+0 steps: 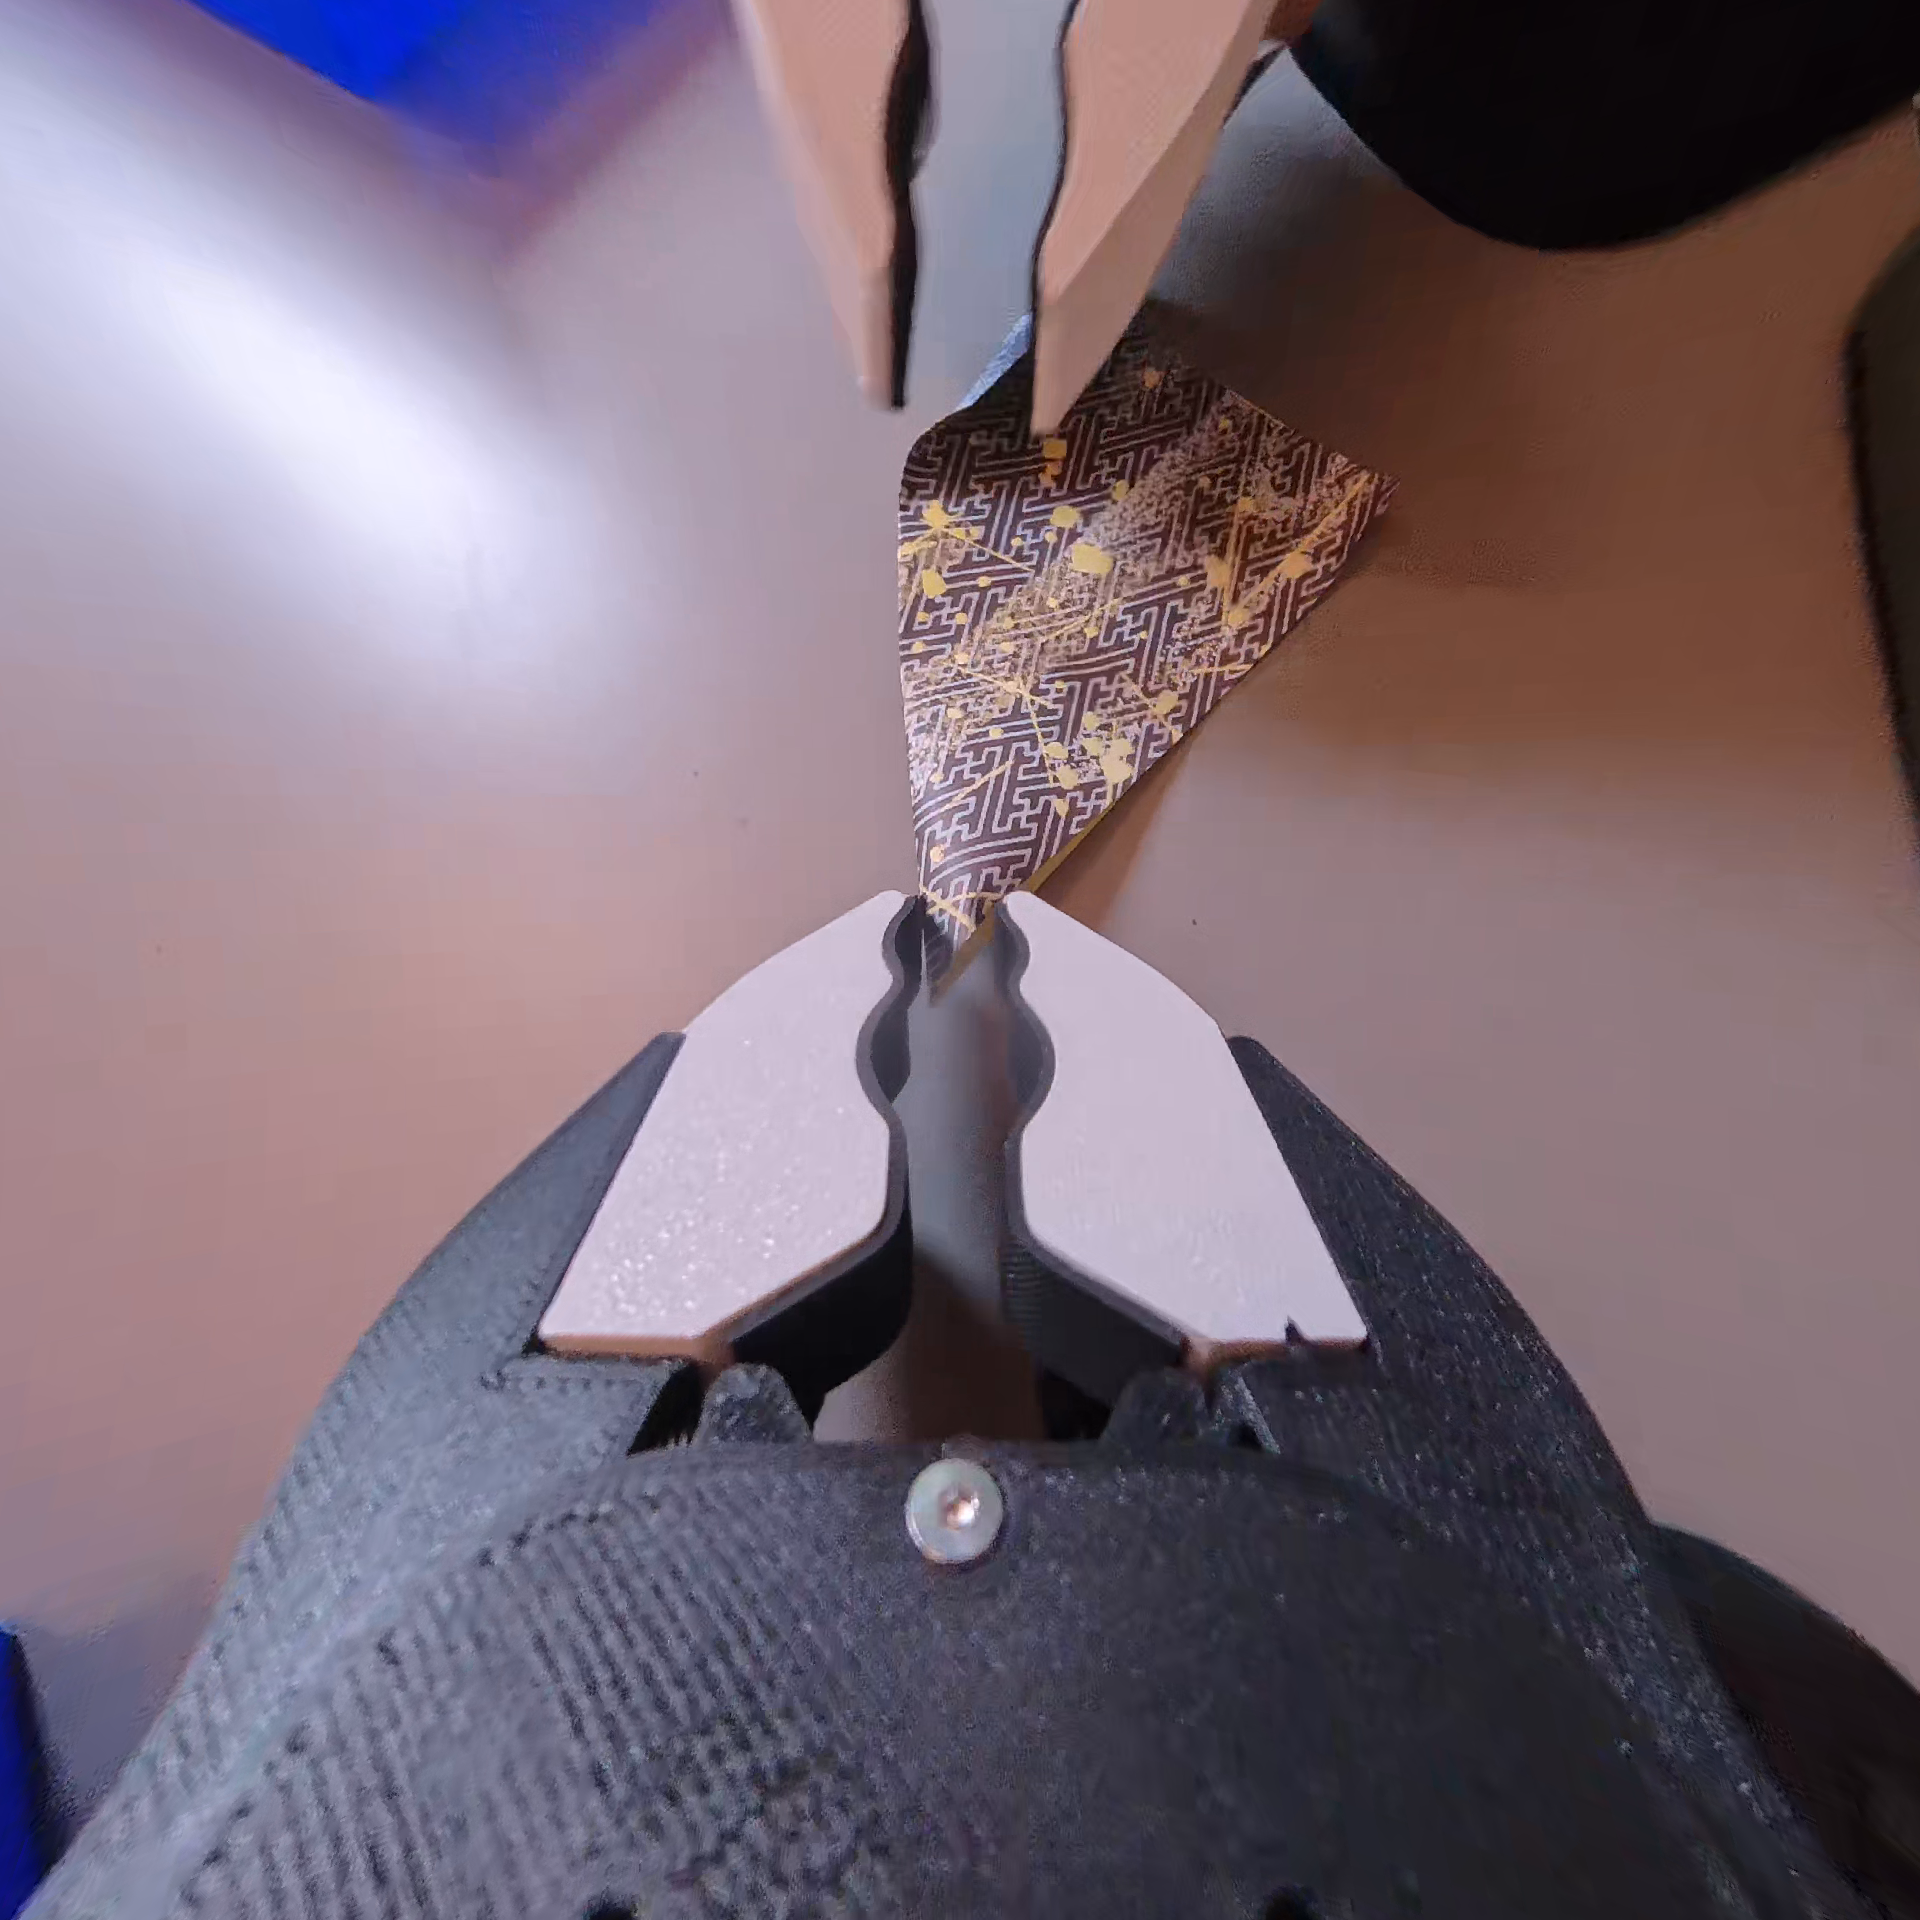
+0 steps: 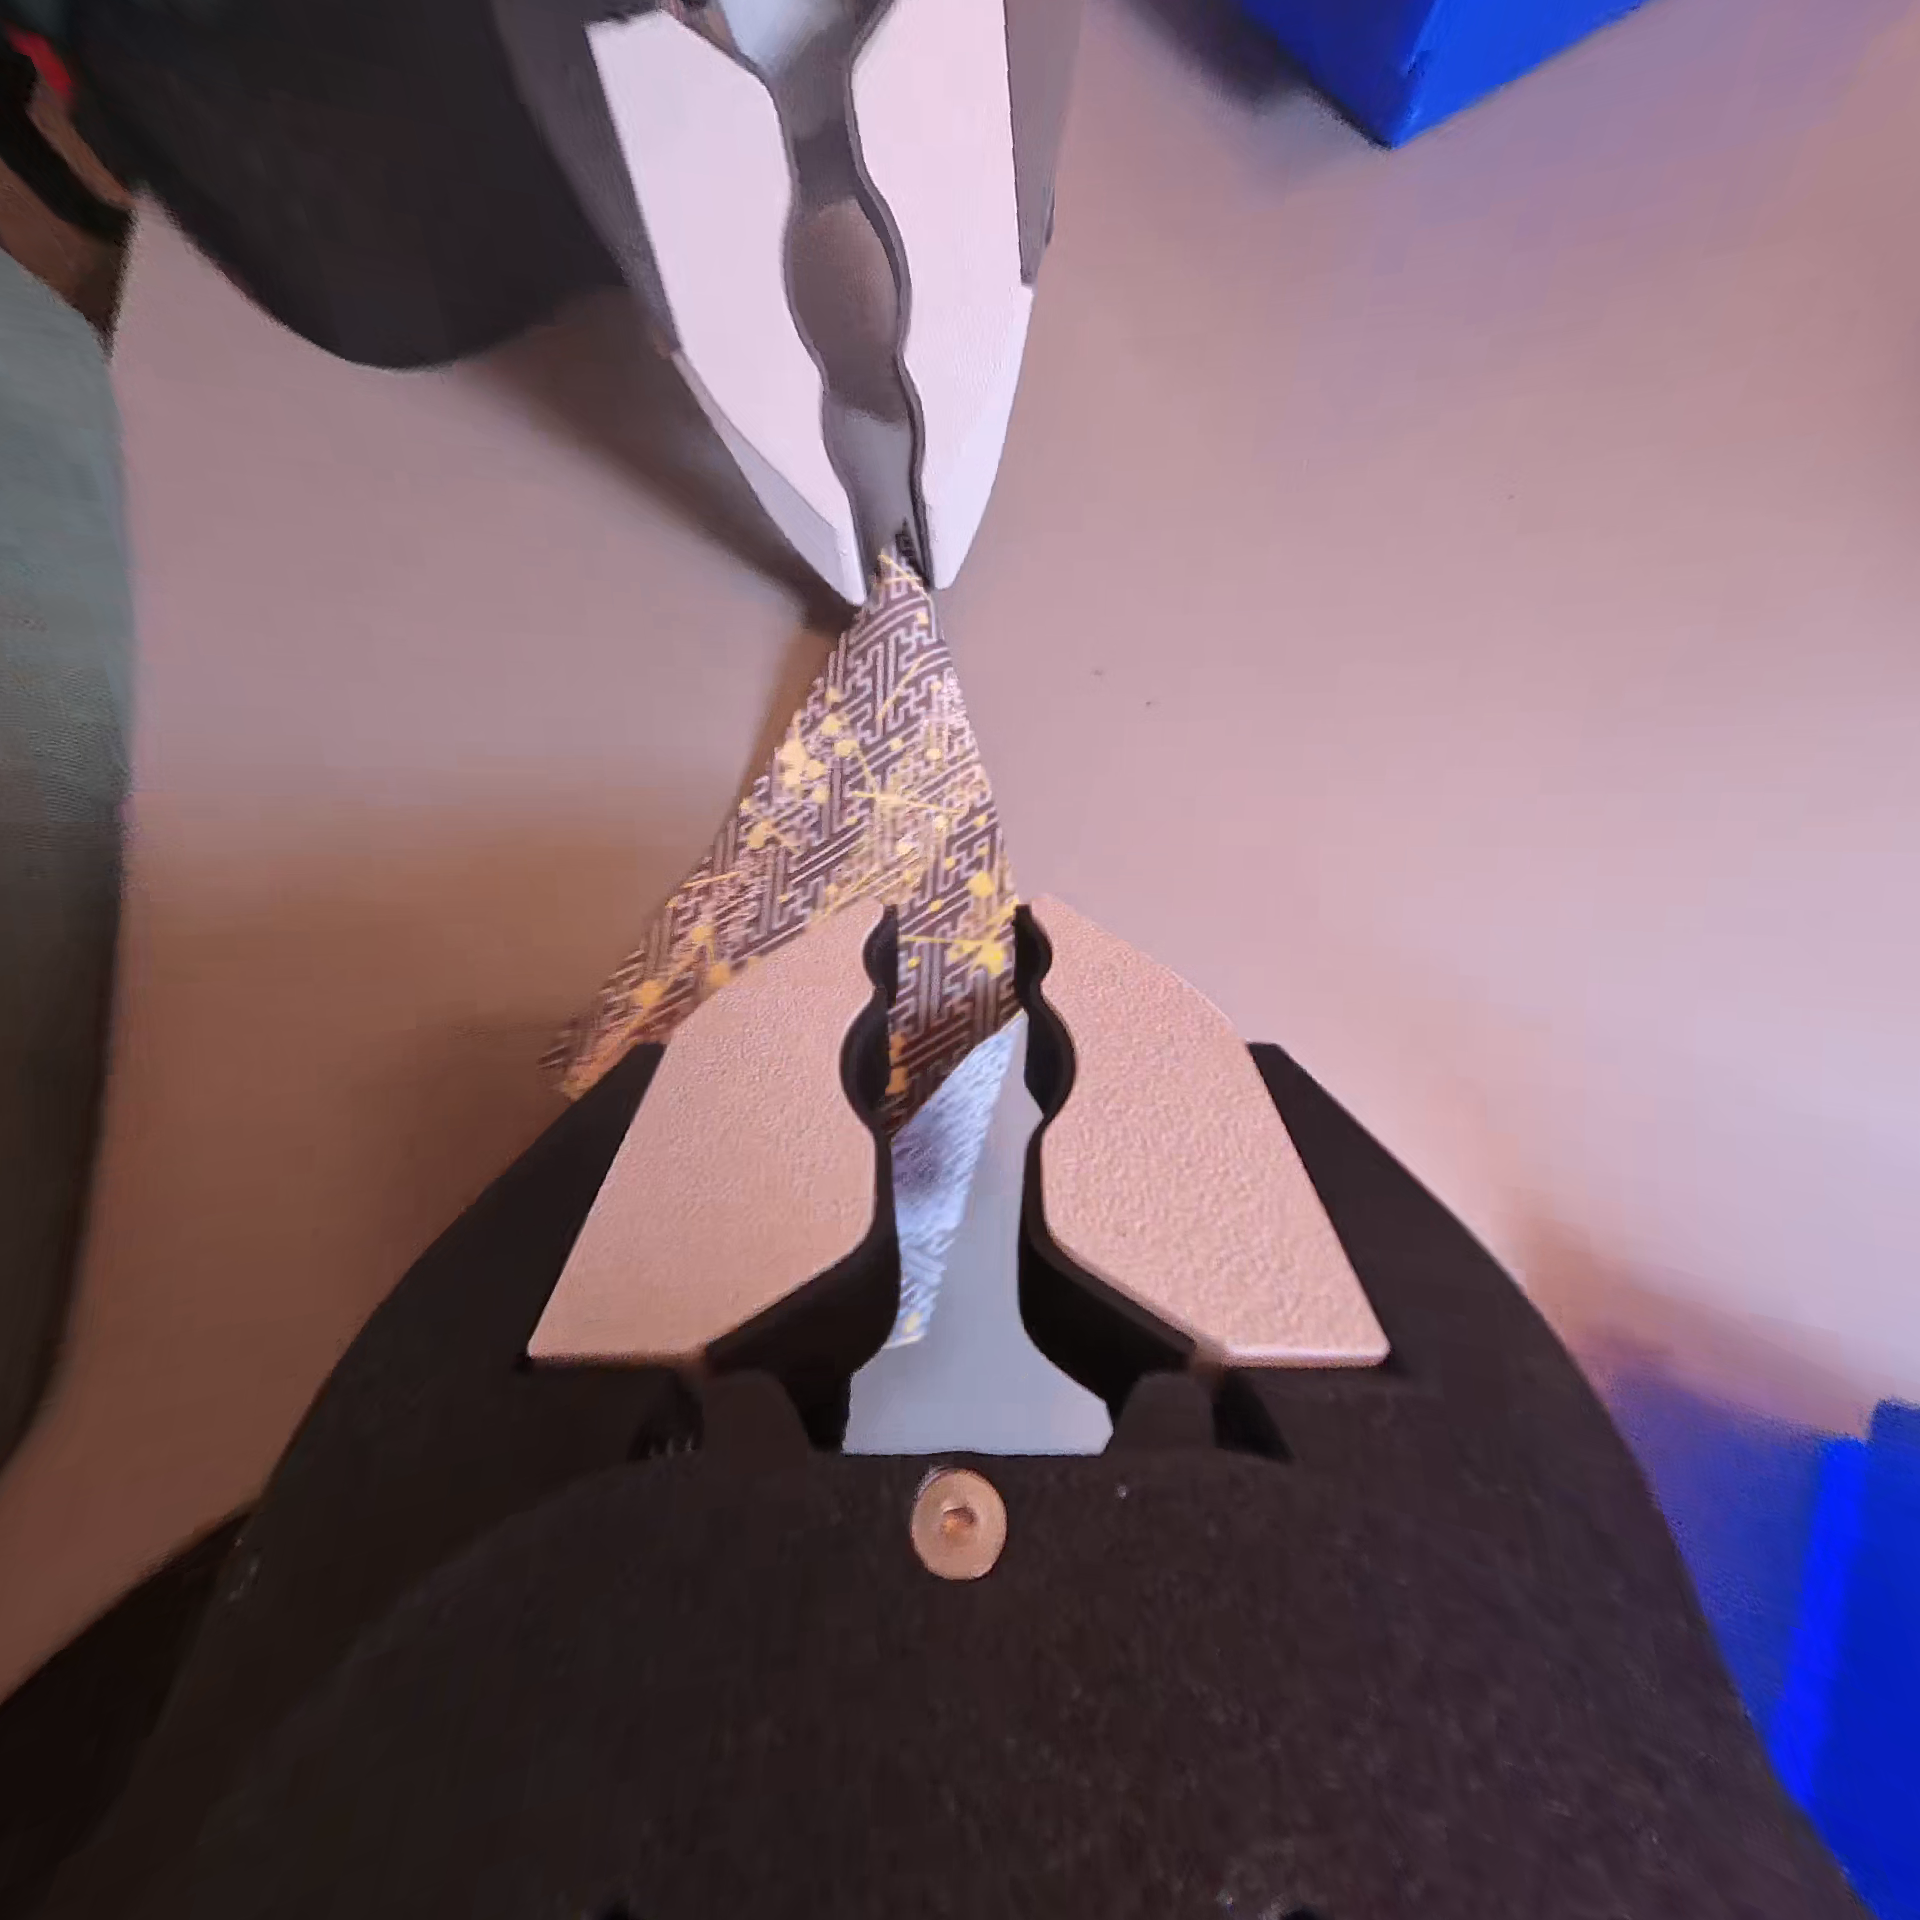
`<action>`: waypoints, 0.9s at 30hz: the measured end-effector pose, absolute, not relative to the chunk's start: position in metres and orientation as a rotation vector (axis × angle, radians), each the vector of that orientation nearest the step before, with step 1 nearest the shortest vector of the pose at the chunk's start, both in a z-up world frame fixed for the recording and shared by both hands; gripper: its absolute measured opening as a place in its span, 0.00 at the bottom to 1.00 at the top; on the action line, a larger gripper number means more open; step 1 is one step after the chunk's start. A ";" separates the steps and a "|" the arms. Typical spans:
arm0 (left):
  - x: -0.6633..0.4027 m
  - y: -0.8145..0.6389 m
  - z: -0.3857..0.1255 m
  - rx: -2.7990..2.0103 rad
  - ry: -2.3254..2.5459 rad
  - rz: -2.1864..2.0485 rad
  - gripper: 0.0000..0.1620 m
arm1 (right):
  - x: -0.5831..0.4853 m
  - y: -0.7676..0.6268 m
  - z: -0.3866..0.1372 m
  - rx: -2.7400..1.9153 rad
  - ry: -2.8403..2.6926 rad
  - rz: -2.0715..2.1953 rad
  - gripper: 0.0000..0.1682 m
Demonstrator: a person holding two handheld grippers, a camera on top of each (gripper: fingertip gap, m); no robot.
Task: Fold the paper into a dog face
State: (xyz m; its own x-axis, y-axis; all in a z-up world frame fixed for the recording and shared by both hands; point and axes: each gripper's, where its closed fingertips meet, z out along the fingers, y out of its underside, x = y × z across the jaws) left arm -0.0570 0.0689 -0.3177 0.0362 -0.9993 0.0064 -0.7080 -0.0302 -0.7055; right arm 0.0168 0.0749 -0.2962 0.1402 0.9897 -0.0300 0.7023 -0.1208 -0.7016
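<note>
The paper (image 1: 1081, 644) is a dark brown sheet with a white maze pattern and gold splashes, folded into a triangle on the beige table (image 1: 416, 883). My left gripper (image 1: 961, 920), with white fingers, is shut on the triangle's near corner and holds it slightly off the table; it also shows in the right wrist view (image 2: 902, 582). My right gripper (image 2: 956, 914), with tan fingers, is open over the opposite end of the paper (image 2: 883, 821). A raised flap showing its pale underside stands between its jaws. In the left wrist view one tan fingertip (image 1: 1044, 416) touches the paper's far edge.
Blue objects sit at the table's edges (image 1: 416, 83) (image 2: 1403, 62) (image 2: 1860, 1662). A dark rounded shape lies behind the grippers (image 1: 1610, 125) (image 2: 312, 208). A grey-green surface borders one side (image 2: 52, 727). Spacing between my two grippers at the tips: around 9 centimetres.
</note>
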 end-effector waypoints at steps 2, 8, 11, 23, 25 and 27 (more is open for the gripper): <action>-0.055 0.071 -0.314 -1.724 1.774 -0.703 0.08 | 0.010 0.080 -0.310 -1.924 -1.699 0.694 0.16; -0.047 0.072 -0.295 -1.573 1.750 -0.780 0.08 | -0.004 0.073 -0.321 -1.940 -1.793 0.899 0.01; -0.050 0.079 -0.289 -1.656 1.583 -0.961 0.20 | -0.004 0.076 -0.314 -1.850 -1.766 0.905 0.00; -0.027 0.080 -0.301 -1.902 1.365 -1.095 0.00 | -0.006 0.105 -0.306 -1.701 -1.668 0.644 0.00; -0.028 0.083 -0.306 -1.885 1.430 -0.918 0.00 | -0.001 0.113 -0.307 -1.737 -1.643 0.537 0.01; -0.028 0.084 -0.310 -1.871 1.471 -0.771 0.00 | 0.007 0.113 -0.297 -1.716 -1.650 0.472 0.04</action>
State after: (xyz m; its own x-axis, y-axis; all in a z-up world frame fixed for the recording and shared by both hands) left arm -0.0283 0.0838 -0.3102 0.2054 -0.9765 0.0647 -0.6087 -0.1792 -0.7729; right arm 0.0074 0.1133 -0.2975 0.1224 0.9712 0.2044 0.7163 0.0561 -0.6955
